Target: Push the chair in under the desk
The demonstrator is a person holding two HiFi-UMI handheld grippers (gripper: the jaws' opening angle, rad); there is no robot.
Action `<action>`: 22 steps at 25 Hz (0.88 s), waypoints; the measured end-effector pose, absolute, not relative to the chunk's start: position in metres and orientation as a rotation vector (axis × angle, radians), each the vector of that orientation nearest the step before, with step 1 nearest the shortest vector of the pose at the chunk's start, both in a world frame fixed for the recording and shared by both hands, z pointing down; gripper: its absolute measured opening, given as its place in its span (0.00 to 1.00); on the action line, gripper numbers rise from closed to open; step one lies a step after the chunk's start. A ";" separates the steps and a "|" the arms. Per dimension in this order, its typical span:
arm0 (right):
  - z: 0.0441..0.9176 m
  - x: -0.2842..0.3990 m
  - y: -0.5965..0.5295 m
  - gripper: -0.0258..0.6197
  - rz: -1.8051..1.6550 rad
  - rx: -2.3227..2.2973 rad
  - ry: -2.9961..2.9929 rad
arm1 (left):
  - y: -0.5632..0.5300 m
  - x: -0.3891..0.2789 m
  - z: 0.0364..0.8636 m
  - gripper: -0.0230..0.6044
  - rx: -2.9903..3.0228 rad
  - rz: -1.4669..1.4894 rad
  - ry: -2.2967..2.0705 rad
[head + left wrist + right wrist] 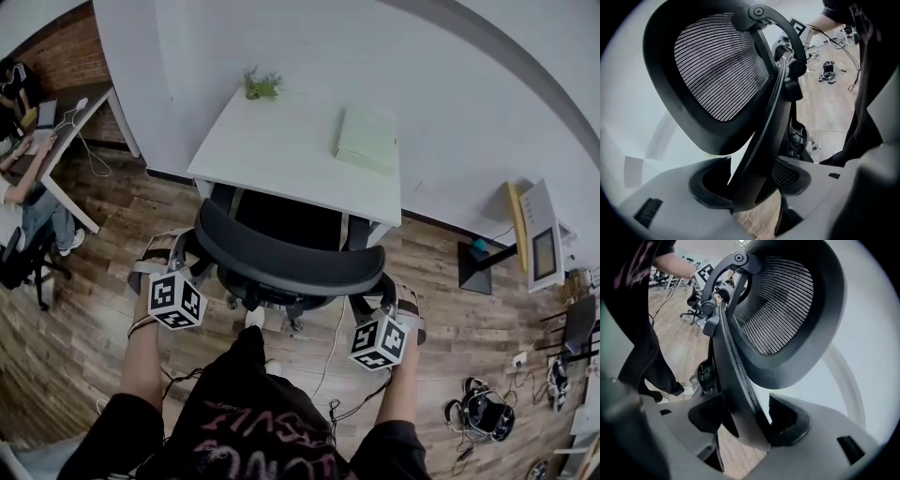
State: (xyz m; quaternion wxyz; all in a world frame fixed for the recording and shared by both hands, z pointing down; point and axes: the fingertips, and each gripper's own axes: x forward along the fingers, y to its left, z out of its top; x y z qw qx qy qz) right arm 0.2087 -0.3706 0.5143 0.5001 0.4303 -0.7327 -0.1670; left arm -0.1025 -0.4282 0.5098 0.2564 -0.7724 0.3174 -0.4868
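A black mesh office chair stands in front of the white desk, with its seat partly under the desktop. My left gripper is shut on the left edge of the backrest, and my right gripper is shut on the right edge. In the left gripper view the backrest's frame runs between the jaws of the left gripper, with the mesh back above. In the right gripper view the right gripper clamps the frame likewise, below the mesh.
On the desk are a small plant and a pale green box. A white wall rises behind. A person sits at another desk to the left. A screen unit and cables with gear are at the right.
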 end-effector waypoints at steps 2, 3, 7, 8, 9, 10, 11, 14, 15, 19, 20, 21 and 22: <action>0.514 0.210 -0.381 0.47 -0.402 1.045 -1.768 | -0.439 -0.102 0.510 0.47 -2.094 -1.314 0.864; 0.514 0.210 -0.386 0.47 -0.402 1.047 -1.768 | -0.445 -0.102 0.510 0.47 -2.092 -1.312 0.865; 0.514 0.207 -0.409 0.47 -0.411 1.058 -1.767 | -0.470 -0.103 0.510 0.47 -2.093 -1.314 0.861; 0.514 0.207 -0.415 0.47 -0.411 1.059 -1.766 | -0.477 -0.103 0.510 0.47 -2.095 -1.313 0.861; 0.514 0.207 -0.422 0.47 -0.410 1.061 -1.765 | -0.484 -0.103 0.510 0.47 -2.096 -1.311 0.861; 0.514 0.208 -0.429 0.47 -0.408 1.063 -1.762 | -0.491 -0.102 0.510 0.47 -2.096 -1.307 0.861; 0.514 0.209 -0.436 0.47 -0.406 1.065 -1.758 | -0.498 -0.101 0.510 0.47 -2.096 -1.303 0.861; 0.515 0.214 -0.455 0.47 -0.404 1.069 -1.750 | -0.517 -0.096 0.510 0.47 -2.096 -1.295 0.858; 0.515 0.215 -0.462 0.47 -0.405 1.070 -1.748 | -0.524 -0.095 0.510 0.47 -2.097 -1.294 0.857; 0.516 0.221 -0.487 0.47 -0.408 1.079 -1.741 | -0.552 -0.089 0.512 0.47 -2.099 -1.296 0.845; 0.516 0.222 -0.492 0.47 -0.408 1.080 -1.739 | -0.557 -0.088 0.512 0.47 -2.100 -1.298 0.838; 0.516 0.224 -0.496 0.47 -0.408 1.082 -1.736 | -0.563 -0.086 0.512 0.47 -2.100 -1.299 0.833; 0.515 0.225 -0.502 0.47 -0.407 1.084 -1.733 | -0.568 -0.085 0.512 0.47 -2.100 -1.298 0.830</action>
